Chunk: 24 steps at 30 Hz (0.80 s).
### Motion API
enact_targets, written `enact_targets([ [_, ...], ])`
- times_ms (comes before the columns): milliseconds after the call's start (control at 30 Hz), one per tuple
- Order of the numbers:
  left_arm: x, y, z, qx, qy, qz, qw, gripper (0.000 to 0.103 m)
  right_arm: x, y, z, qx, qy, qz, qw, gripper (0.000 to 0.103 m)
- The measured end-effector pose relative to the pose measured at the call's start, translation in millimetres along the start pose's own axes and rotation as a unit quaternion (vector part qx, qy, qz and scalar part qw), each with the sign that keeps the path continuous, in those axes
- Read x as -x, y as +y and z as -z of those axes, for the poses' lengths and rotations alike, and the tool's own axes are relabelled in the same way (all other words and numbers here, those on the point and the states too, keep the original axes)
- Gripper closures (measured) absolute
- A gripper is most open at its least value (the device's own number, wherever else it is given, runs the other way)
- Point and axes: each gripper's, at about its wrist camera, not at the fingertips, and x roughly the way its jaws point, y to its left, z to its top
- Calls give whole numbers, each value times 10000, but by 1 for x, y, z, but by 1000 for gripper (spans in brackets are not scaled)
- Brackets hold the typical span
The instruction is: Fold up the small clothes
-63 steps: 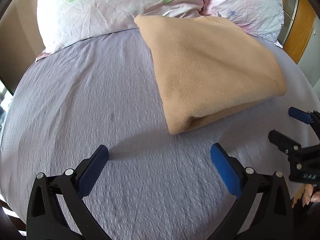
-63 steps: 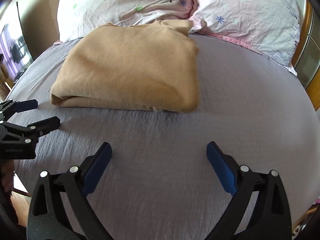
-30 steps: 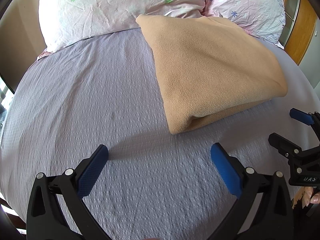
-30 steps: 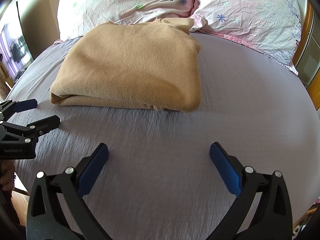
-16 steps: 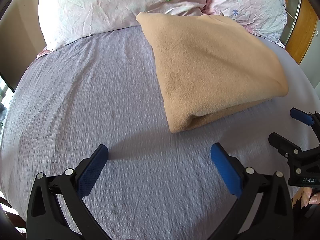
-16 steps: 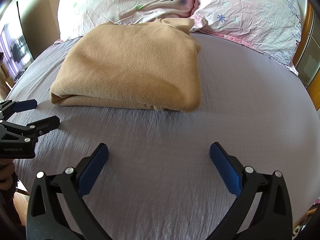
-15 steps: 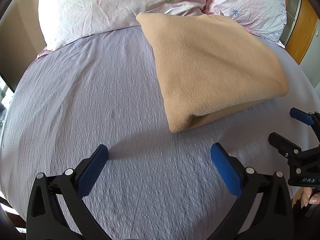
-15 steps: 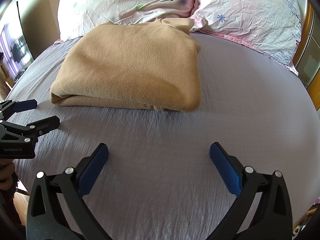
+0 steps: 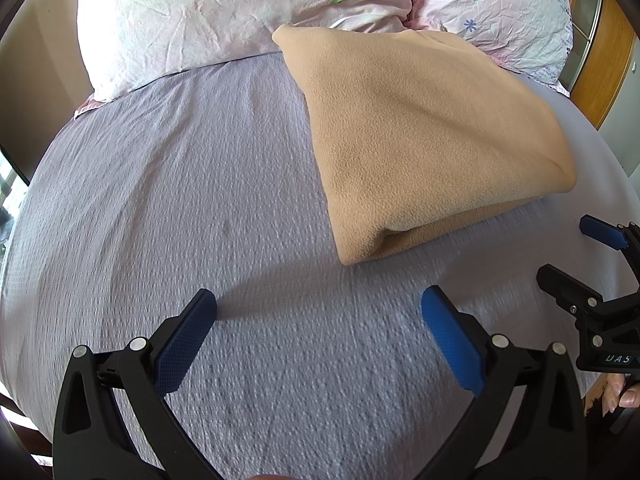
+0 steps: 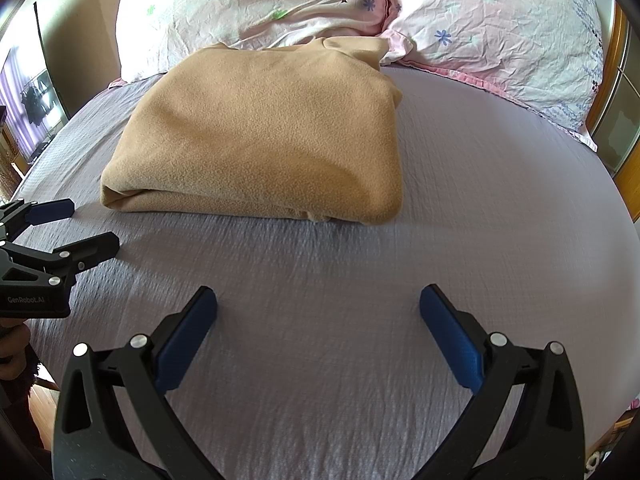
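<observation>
A tan fleece garment (image 9: pixel 420 136) lies folded into a thick rectangle on the lilac bed sheet (image 9: pixel 180 184), its far end against the pillows. It also shows in the right wrist view (image 10: pixel 264 140). My left gripper (image 9: pixel 318 312) is open and empty, held over the bare sheet in front of the garment's near left corner. My right gripper (image 10: pixel 318 312) is open and empty, over the sheet in front of the garment's near edge. Each gripper shows in the other's view: the right one (image 9: pixel 568 252) at the right edge, the left one (image 10: pixel 92 228) at the left edge.
Two pink-white flowered pillows (image 10: pixel 280 4) (image 10: pixel 500 28) lie at the head of the bed. A wooden frame (image 9: pixel 600 52) stands at the far right. A wall and a dark screen (image 10: pixel 48 80) are at the left. The bed's near edge falls off below the grippers.
Both grippers have stayed open and nearly still. The garment has not moved.
</observation>
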Motion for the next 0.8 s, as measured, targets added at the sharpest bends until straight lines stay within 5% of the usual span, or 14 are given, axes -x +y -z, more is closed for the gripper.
enact_targets([
  [800, 2, -1, -1, 7, -9, -12, 10000, 1, 0, 1, 0, -20, -5, 14, 10000, 2],
])
